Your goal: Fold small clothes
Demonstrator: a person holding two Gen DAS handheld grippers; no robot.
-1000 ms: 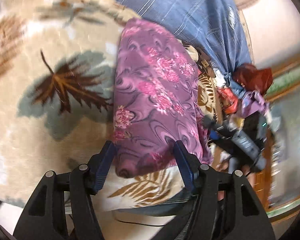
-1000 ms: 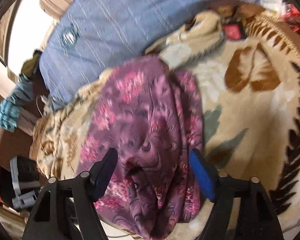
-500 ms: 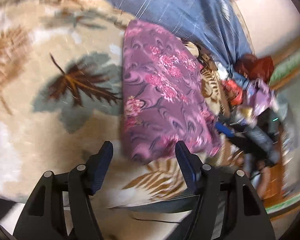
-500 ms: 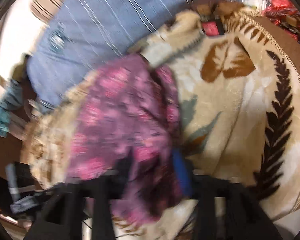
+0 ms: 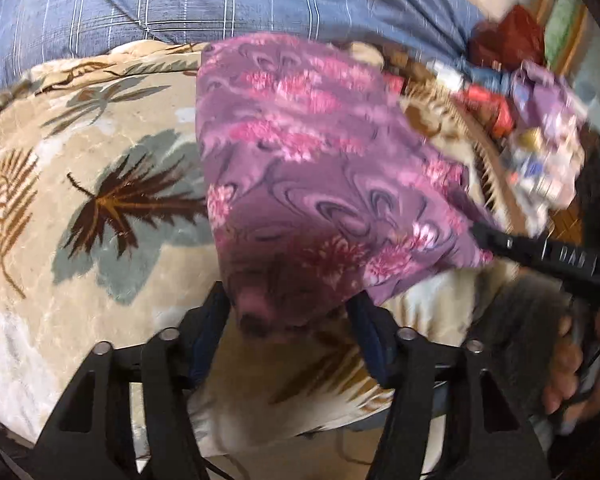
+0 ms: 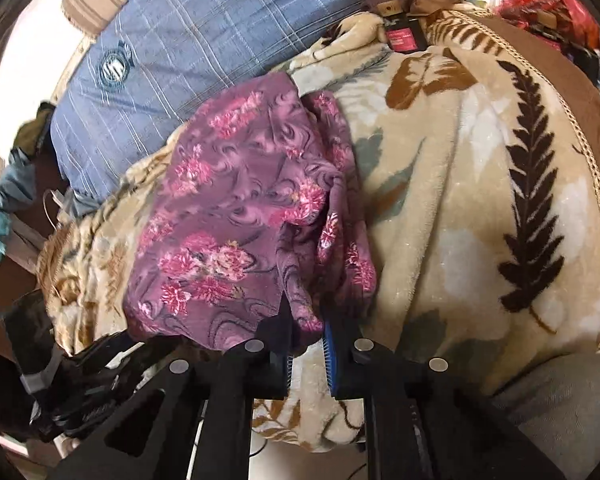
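A purple garment with pink flowers (image 5: 320,168) lies crumpled on a beige leaf-patterned blanket (image 5: 100,208). My left gripper (image 5: 288,312) has the garment's near corner between its blue-padded fingers; the jaws are closing, still wide apart, and no firm pinch shows. In the right wrist view the same garment (image 6: 240,208) is bunched into folds. My right gripper (image 6: 306,336) is closing to nearly shut, and its pads pinch a hanging fold at the garment's near right edge. The right gripper's black body (image 5: 548,256) and the hand holding it (image 5: 572,368) show at the right of the left wrist view.
A blue checked cloth (image 6: 204,40) lies behind the garment. Mixed clutter (image 5: 540,132) is piled off the blanket's right side. A small red and black object (image 6: 402,36) rests at the blanket's far edge. The blanket's brown braided border (image 6: 588,128) curves down the right.
The right gripper went from wide open to pinched on a fold of the garment. The left gripper rolled and moved in, so the garment's corner again sits between its fingers.
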